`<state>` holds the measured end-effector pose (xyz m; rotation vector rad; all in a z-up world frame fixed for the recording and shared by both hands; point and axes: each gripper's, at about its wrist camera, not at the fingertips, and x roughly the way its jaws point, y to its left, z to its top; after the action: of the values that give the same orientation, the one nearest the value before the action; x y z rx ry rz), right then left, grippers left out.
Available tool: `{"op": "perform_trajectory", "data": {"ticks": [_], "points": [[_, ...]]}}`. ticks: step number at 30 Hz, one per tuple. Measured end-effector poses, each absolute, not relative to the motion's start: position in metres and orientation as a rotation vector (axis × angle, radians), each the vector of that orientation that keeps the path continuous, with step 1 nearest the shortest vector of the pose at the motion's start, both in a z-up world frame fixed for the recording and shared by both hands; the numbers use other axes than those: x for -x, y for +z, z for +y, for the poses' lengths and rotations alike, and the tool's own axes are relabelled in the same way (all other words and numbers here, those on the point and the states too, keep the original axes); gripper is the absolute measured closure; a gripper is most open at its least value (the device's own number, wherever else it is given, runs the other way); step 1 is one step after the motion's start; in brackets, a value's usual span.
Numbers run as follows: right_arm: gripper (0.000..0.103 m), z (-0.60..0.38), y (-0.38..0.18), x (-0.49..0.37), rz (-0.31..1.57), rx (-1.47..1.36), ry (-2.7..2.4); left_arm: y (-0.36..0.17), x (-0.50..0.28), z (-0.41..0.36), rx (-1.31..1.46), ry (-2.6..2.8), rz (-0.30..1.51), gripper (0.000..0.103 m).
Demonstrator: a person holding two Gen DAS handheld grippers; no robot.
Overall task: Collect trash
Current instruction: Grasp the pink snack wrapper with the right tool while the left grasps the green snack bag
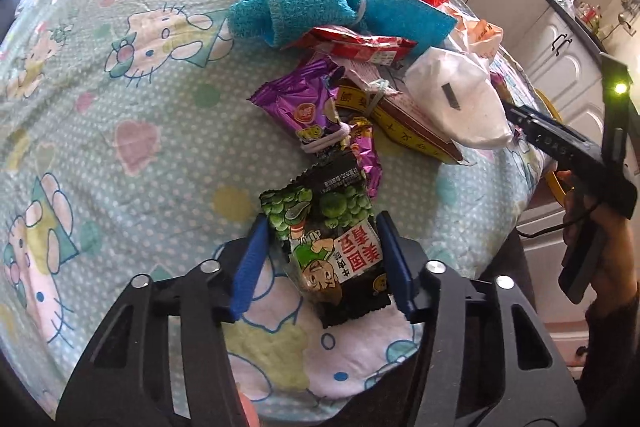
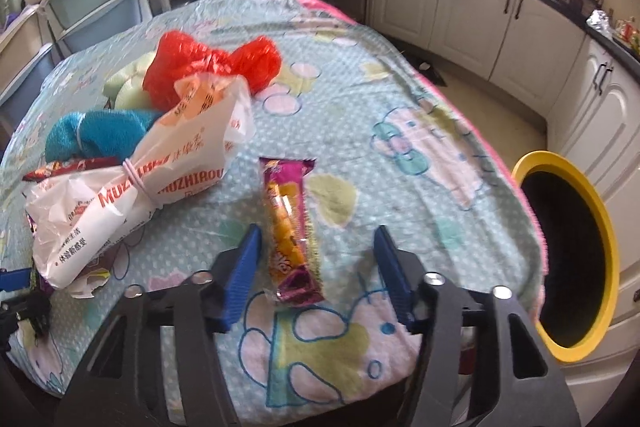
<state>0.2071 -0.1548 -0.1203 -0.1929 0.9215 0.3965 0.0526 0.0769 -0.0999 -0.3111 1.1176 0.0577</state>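
Left claw [image 1: 322, 239]: blue pads on either side of a black-and-green pea snack packet [image 1: 332, 247] lying flat on the tabletop covered in a pale blue cartoon-cat cloth [image 1: 120, 131] — the right pad seems to touch the packet's edge, the left pad stands just clear, so no firm hold shows
Right claw [image 2: 316, 251]: pads well apart around a long pink-and-orange snack wrapper [image 2: 290, 227], which lies nearer the left pad; neither pad presses it
Bin: yellow-rimmed round black bin [image 2: 576, 255] on the floor beside the tabletop's right edge; its inside is too dark to tell what it holds
Done: nothing visibly collected
Left: both packets to lift and drop — plus a purple foil packet [image 1: 304, 99], a red wrapper [image 1: 360, 47] and a white printed plastic bag [image 2: 140, 187]
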Motion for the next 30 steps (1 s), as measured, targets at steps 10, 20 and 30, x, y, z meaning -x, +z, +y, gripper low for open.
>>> {"op": "perform_trajectory", "data": {"ticks": [10,20,30], "points": [[0.076,-0.160,-0.120,-0.200,0.905,0.169,0.417,-0.091,-0.045,0.106,0.362,0.023,1.082,0.074],[0.076,-0.183,-0.097,-0.185,0.856,0.106,0.397,-0.043,-0.047,0.105,0.320,0.011,0.947,0.075],[0.076,-0.210,-0.063,-0.173,0.786,0.085,0.356,-0.006,-0.101,0.052,0.246,-0.120,0.839,0.075]]}}
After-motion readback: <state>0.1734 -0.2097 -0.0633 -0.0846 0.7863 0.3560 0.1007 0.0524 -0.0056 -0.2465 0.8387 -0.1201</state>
